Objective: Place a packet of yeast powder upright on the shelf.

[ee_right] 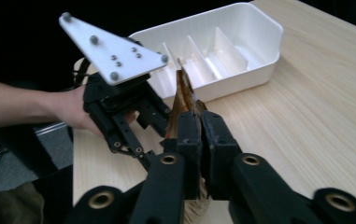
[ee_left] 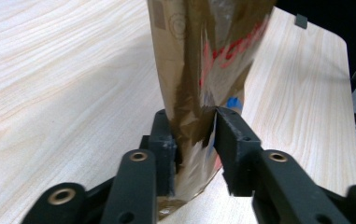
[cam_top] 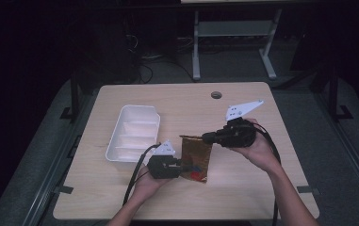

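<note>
Above the pale wood-grain table (cam_top: 243, 188), a crinkled brown foil pouch (cam_top: 196, 157) with red lettering, unreadable, hangs between both grippers. Left gripper (ee_left: 195, 140): jaws narrow, pinching its lower end. Right gripper (ee_right: 199, 135): jaws nearly together, clamping its edge. White plastic tray (cam_top: 134, 134), ribbed dividers, compartments bare, sits just beside.

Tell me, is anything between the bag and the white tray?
Nothing visible. The bag hangs pinched between the left gripper and the right gripper, and only bare table lies between it and the tray, which sits close beside the left gripper.
</note>
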